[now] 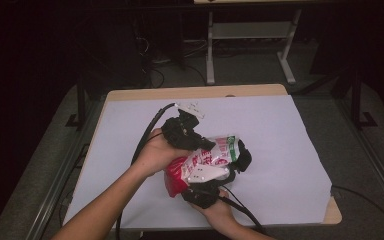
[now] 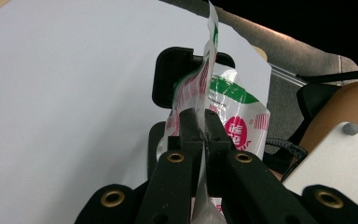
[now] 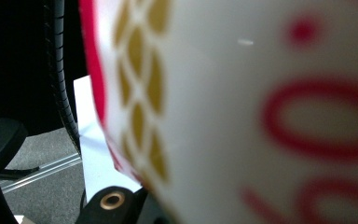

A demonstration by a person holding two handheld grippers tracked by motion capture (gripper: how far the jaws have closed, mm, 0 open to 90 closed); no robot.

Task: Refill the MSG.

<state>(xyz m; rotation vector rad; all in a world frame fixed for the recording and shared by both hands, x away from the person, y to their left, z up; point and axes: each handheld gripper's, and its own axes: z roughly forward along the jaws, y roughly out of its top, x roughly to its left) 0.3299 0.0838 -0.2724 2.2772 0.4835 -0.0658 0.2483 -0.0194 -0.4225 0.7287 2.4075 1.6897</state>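
A red, white and green snack bag (image 1: 215,152) hangs in the air over the middle front of the table, held between both grippers. My left gripper (image 1: 200,144) comes in from the left; in the left gripper view (image 2: 199,119) its jaws are shut on the bag's (image 2: 235,109) thin sealed edge. My right gripper (image 1: 240,157) comes up from below and grips the bag's right end; one of its black pads (image 2: 170,77) shows behind the bag. In the right gripper view the bag (image 3: 261,93) lies blurred right against the lens and hides the jaw tips.
A white sheet (image 1: 270,125) covers the wooden table, whose edge shows at the back (image 1: 195,92) and the front right corner (image 1: 334,214). Grey floor surrounds it. A white desk frame (image 1: 210,50) stands behind. Cables trail off the front edge.
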